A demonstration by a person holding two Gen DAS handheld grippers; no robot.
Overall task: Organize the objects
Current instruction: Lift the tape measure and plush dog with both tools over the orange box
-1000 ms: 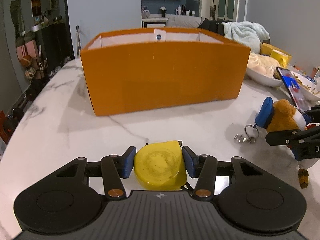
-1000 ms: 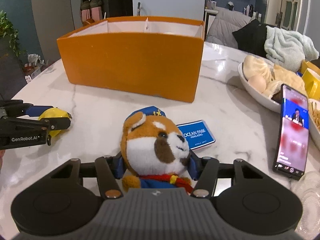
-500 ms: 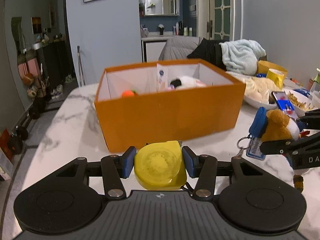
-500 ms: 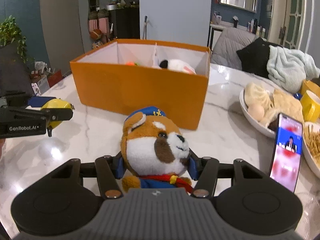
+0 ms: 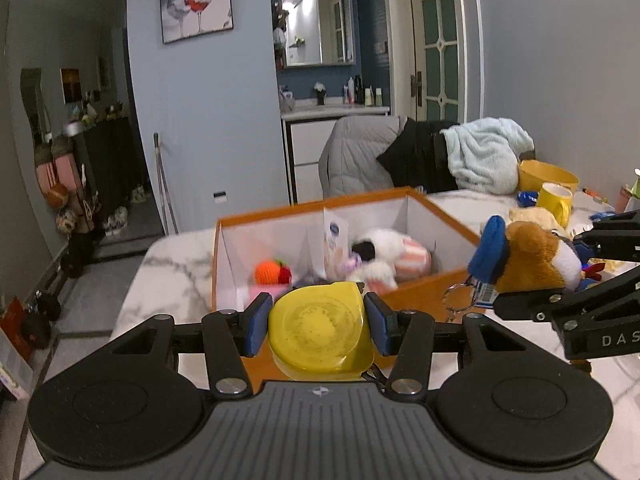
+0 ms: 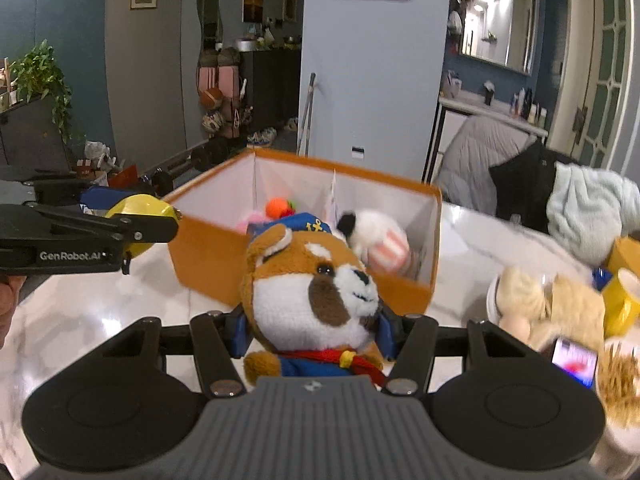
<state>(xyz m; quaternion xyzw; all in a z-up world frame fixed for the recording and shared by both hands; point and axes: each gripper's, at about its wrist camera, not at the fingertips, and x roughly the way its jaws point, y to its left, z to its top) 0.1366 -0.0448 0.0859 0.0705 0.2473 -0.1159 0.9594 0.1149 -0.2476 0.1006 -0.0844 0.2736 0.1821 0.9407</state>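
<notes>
The left claw points forward and somewhat downward, its blue pads pressed against both sides of a yellow tape measure. The right claw is angled likewise and is clamped on the head of a plush dog, with blue pads at either cheek. Both are raised side by side, and part of a hand shows behind the left one.

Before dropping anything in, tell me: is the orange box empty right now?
No: in the left wrist view the orange box already holds a white plush toy and a small orange knitted toy.
</notes>
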